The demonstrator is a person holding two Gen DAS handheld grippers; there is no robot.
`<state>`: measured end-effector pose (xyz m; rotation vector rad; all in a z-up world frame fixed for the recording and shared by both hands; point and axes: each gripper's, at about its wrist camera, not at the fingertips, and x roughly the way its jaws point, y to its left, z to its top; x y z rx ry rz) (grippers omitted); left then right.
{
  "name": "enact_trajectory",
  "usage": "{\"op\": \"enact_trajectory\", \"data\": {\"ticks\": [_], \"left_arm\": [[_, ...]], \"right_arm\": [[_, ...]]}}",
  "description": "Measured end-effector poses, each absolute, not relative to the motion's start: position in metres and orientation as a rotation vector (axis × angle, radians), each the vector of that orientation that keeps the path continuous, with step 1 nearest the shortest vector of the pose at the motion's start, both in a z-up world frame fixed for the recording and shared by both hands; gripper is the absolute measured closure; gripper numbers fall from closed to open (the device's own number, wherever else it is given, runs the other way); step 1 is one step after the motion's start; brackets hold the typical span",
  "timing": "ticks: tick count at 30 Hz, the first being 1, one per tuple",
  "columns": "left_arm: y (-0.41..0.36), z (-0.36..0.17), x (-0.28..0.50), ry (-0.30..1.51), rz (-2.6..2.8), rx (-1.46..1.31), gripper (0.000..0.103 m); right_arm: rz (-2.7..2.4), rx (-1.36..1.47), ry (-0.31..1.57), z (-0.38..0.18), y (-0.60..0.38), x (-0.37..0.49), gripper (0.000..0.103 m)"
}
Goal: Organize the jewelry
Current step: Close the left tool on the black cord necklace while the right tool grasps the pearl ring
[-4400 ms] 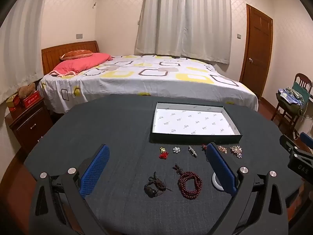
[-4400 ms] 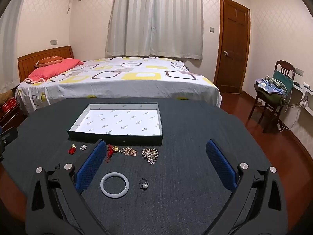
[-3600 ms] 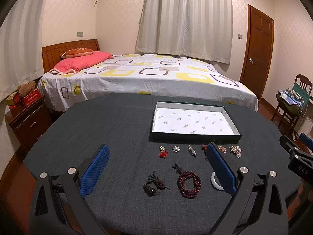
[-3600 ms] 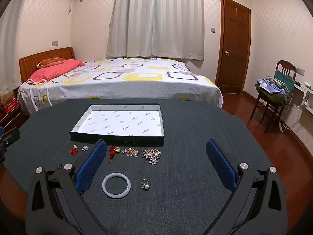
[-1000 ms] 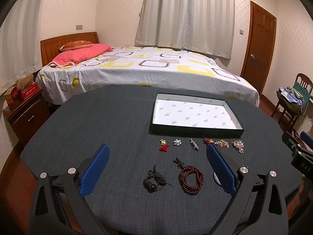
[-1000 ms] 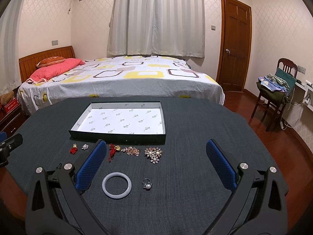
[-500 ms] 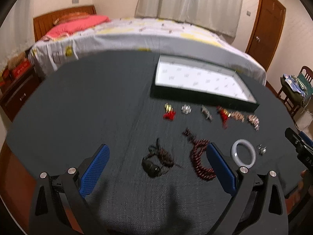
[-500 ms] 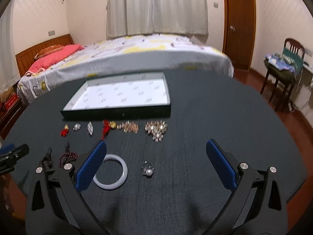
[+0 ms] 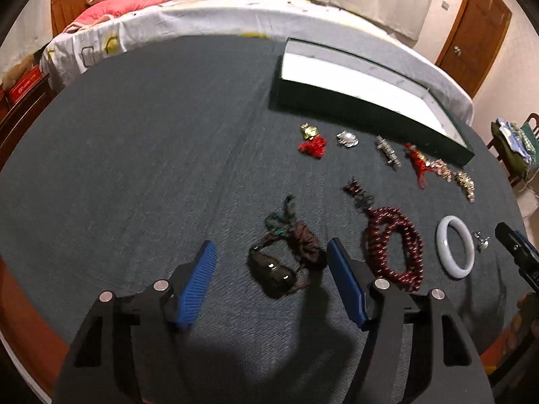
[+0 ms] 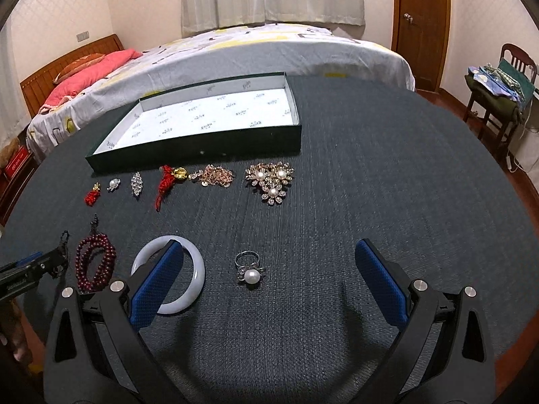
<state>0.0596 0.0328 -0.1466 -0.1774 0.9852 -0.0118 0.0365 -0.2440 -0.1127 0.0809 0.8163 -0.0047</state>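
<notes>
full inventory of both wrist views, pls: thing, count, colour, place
tray: 1, dark green, white lining, table far side, holds nothing
red tassel charms: 2, red and gold, row before tray
silver brooches: 2, silver, same row
rose-gold chain: 1, same row
pearl flower brooch: 1, gold and white, row's right end
bead bracelet: 1, dark red, near row
dark cord pendant: 1, brown-black, between left gripper's fingers
bangle: 1, white, near row
pearl ring: 1, silver, right of bangle
table: 1, dark grey cloth
left gripper: blue pads, open
right gripper: blue pads, open
</notes>
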Motion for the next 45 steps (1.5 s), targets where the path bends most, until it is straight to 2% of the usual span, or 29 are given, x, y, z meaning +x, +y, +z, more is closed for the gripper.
{"op": "enact_trajectory", "data": {"ticks": [8,16,21,26,32,45], "left_arm": [[0.033,-0.144,0.056,1.012,-0.009,-0.189,0.039],[0.03,-0.142,0.057,0.988,-0.003,-0.129,0.057],[0.031,-0.143,0.067,0.943,-0.043,-0.131,0.074],[0.028,-0.144,0.072,0.926,-0.04,-0.085,0.076],[0.023,-0.145,0.084,0.917,-0.077,-0.07,0.097],[0.018,-0.138,0.092,0.879,-0.076,-0.058,0.098]], "right_arm": [[-0.003,0.091,0.824,-0.112,-0.245,0.039,0.004],[-0.003,0.098,0.82,-0.112,-0.245,0.042,0.004],[-0.001,0.107,0.819,-0.113,-0.246,0.043,0.004],[0.002,0.116,0.822,-0.113,-0.247,0.043,0.004],[0.001,0.122,0.823,-0.114,-0.249,0.044,0.004],[-0.014,0.14,0.828,-0.117,-0.258,0.046,0.004]]}}
